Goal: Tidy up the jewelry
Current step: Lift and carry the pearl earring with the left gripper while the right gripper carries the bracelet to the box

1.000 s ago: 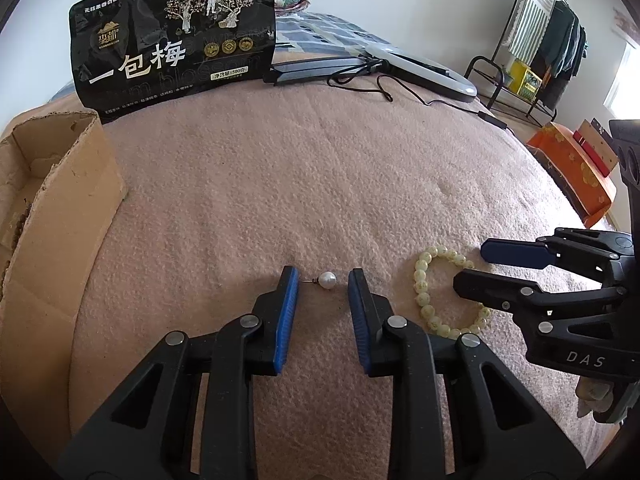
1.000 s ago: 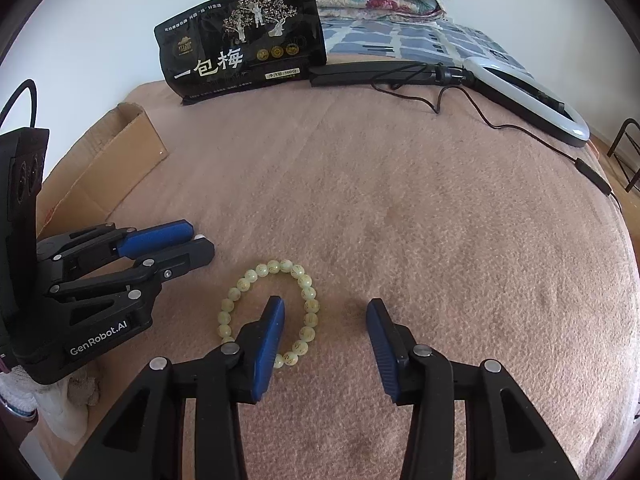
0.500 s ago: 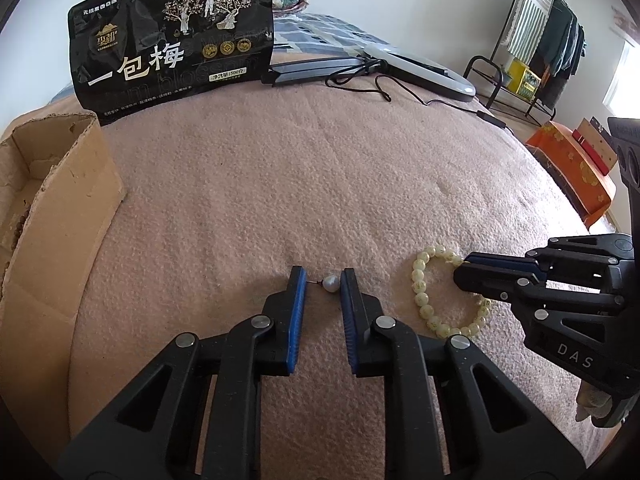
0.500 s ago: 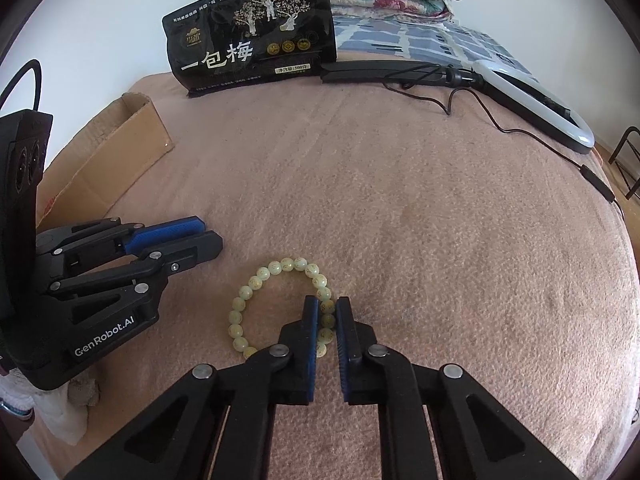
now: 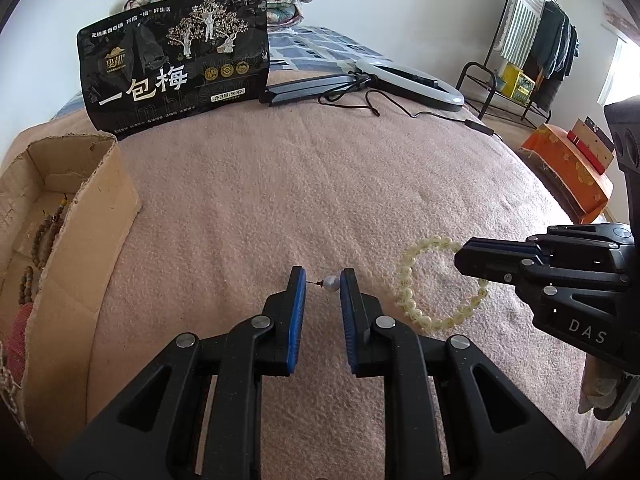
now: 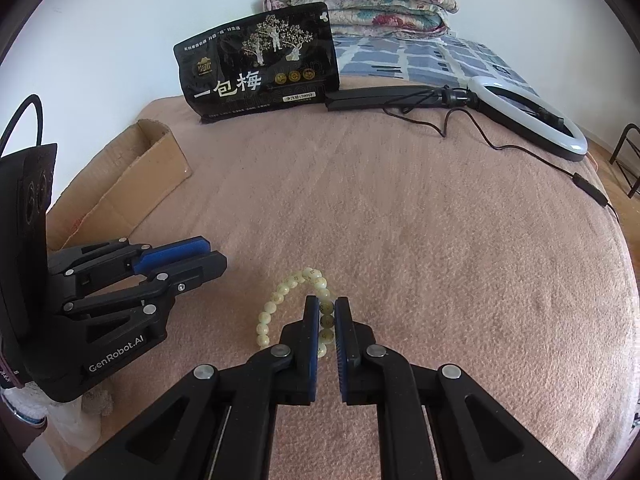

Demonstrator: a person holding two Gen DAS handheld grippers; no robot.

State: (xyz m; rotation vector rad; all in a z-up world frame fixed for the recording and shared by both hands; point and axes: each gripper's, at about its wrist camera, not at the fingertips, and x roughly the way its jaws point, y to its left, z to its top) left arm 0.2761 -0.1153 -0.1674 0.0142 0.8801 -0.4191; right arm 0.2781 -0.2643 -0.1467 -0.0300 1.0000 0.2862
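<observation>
A pink blanket covers the bed, and low in the frame centre the left gripper has its fingers narrowed onto a pearl earring, pad and post touching, apparently gripped for lifting. Right of it, the right gripper is clamped on one side of the bead bracelet. At far left waits the cardboard box, already holding beads, likely the destination.

place: home bedroom | surface: bed under pink blanket; folded floral quilts stacked at the wall end | beyond bed: clothes rack hung with garments | clutter: ring light, black snack bag, cardboard box holding bead strings
</observation>
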